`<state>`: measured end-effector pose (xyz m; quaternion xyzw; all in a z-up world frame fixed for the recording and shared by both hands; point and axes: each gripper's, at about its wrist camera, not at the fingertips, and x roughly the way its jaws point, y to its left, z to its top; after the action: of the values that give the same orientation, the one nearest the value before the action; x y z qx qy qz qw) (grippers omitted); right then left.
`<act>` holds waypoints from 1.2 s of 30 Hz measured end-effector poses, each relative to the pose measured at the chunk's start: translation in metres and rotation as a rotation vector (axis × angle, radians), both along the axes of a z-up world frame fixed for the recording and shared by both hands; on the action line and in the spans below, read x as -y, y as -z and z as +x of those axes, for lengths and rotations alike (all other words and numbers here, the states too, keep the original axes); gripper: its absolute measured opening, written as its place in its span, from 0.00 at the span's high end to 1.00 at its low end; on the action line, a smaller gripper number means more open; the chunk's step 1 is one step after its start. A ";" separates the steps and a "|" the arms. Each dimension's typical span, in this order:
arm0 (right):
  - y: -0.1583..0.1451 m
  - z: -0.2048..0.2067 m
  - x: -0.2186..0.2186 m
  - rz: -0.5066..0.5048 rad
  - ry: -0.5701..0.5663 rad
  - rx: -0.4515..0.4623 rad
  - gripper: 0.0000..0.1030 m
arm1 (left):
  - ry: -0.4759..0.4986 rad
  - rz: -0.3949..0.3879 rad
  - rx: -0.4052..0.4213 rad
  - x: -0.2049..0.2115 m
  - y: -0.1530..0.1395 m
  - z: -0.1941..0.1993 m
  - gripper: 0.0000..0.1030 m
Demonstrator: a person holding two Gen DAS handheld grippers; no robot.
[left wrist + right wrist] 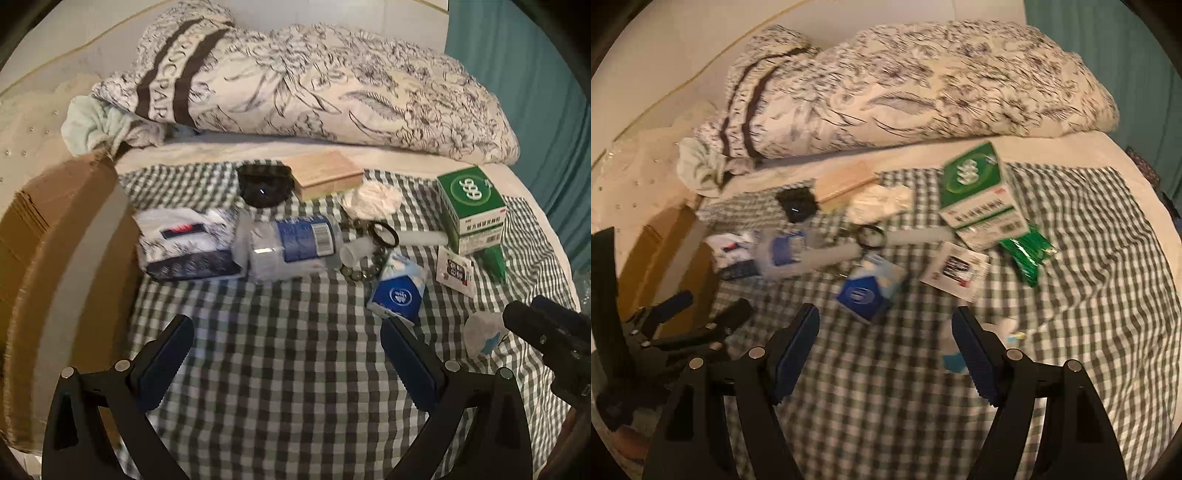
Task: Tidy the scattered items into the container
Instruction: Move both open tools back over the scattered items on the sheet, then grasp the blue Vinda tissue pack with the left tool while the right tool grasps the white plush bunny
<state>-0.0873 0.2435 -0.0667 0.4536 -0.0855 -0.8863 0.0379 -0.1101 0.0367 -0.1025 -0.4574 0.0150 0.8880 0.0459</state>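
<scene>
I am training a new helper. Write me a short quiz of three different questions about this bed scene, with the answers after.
1. True or false: the clear plastic bottle with the blue label stands upright.
2. Which lies nearest the right tool? A) the green and white carton B) the pale wooden block C) the small blue and white packet
3. Fill in: the brown cardboard box sits at the ____ edge of the left wrist view.

Key: 1 false, it lies on its side; 2 C; 3 left.

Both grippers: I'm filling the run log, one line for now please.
left gripper: open, empty | right gripper: open, empty | cardboard box: left of scattered items | nothing picked yet
</scene>
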 end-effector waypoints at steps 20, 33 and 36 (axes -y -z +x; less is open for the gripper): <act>0.073 -0.007 -0.060 -0.047 0.110 0.142 0.28 | 0.183 -0.009 0.038 -0.082 0.068 -0.035 0.00; 0.077 -0.022 -0.055 -0.071 0.102 0.156 0.28 | 0.217 0.001 0.085 -0.100 0.097 -0.064 0.00; 0.078 -0.024 -0.054 -0.051 0.109 0.158 0.24 | 0.212 0.008 0.085 -0.098 0.094 -0.071 0.00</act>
<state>-0.1116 0.2970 -0.1445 0.5158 -0.1353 -0.8459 -0.0058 -0.1809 0.1351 -0.1969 -0.4901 0.0579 0.8580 0.1422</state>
